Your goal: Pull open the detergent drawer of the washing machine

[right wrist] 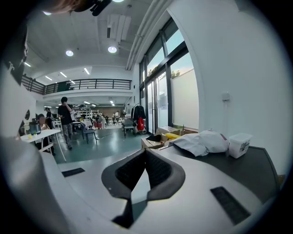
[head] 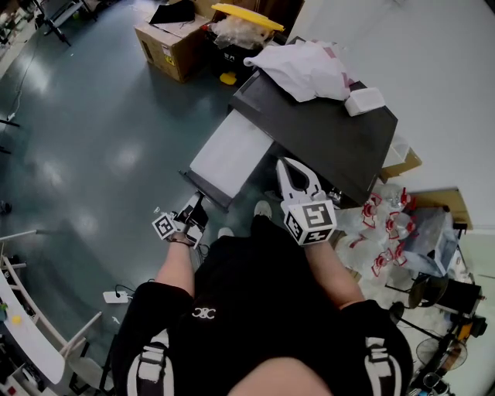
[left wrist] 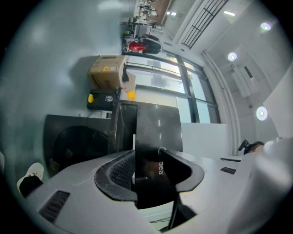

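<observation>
The washing machine [head: 325, 135] has a dark top and stands ahead of me on the right. Its detergent drawer [head: 228, 155] sticks out of the machine's left end toward me, its glossy top reflecting pale grey. My left gripper [head: 198, 204] is at the drawer's front edge. In the left gripper view the dark drawer [left wrist: 158, 128] fills the gap between the jaws, and the gripper [left wrist: 147, 154] is shut on it. The round door [left wrist: 68, 146] shows beside it. My right gripper [head: 291, 167] hovers over the machine's front edge. It [right wrist: 145, 155] is shut with nothing in it.
A white bag [head: 305, 69] and a white tub [head: 363, 100] lie on the machine's top. A cardboard box [head: 170, 42] and a yellow lid [head: 247, 15] stand behind it. Clear and red clutter [head: 394, 224] fills the right. A power strip [head: 116, 296] lies on the floor.
</observation>
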`<act>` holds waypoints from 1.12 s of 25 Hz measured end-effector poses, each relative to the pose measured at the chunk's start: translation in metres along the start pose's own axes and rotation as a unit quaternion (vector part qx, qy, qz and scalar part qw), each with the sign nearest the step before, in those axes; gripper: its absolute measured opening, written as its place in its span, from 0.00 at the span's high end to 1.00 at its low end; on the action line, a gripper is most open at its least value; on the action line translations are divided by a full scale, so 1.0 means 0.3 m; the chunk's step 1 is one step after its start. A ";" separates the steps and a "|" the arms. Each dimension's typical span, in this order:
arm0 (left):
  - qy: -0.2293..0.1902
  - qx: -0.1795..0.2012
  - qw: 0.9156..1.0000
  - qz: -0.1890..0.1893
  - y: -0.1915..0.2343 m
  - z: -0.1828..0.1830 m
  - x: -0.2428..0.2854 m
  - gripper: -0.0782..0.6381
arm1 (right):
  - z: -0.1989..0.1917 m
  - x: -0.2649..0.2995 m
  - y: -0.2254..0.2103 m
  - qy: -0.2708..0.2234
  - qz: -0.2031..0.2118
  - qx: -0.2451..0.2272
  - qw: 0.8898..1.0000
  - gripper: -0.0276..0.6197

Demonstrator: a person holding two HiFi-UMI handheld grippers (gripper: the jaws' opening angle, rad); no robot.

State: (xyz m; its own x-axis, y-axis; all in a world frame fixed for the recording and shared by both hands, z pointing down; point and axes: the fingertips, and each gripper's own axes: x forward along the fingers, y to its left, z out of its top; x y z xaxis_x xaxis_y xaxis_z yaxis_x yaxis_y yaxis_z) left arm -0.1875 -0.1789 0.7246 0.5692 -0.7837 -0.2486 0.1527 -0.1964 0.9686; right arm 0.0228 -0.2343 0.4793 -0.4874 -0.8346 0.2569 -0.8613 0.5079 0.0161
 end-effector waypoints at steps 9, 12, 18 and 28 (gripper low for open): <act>-0.009 0.006 1.000 0.009 0.035 0.010 -0.009 0.64 | -0.012 -0.002 -0.014 0.010 -0.010 -0.003 1.000 0.96; -0.001 0.016 0.999 0.037 0.049 0.015 -0.017 0.64 | -0.007 0.010 0.002 0.010 -0.002 -0.006 1.000 0.96; -0.071 0.107 0.973 0.190 0.115 0.186 -0.145 0.64 | 0.001 0.049 0.057 0.007 0.024 -0.007 1.000 0.96; -0.116 0.346 0.837 0.408 -0.115 0.371 -0.365 0.89 | 0.029 0.089 0.197 -0.015 0.076 -0.002 0.997 0.96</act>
State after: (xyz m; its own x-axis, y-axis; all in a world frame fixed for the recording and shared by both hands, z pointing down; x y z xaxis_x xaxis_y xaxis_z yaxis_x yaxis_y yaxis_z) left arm -0.3449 -0.1520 0.7193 0.0708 -0.9010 0.4280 -0.7600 0.2292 0.6081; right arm -0.0422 -0.2285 0.4786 -0.6169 -0.7535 0.2275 -0.7761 0.6304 -0.0164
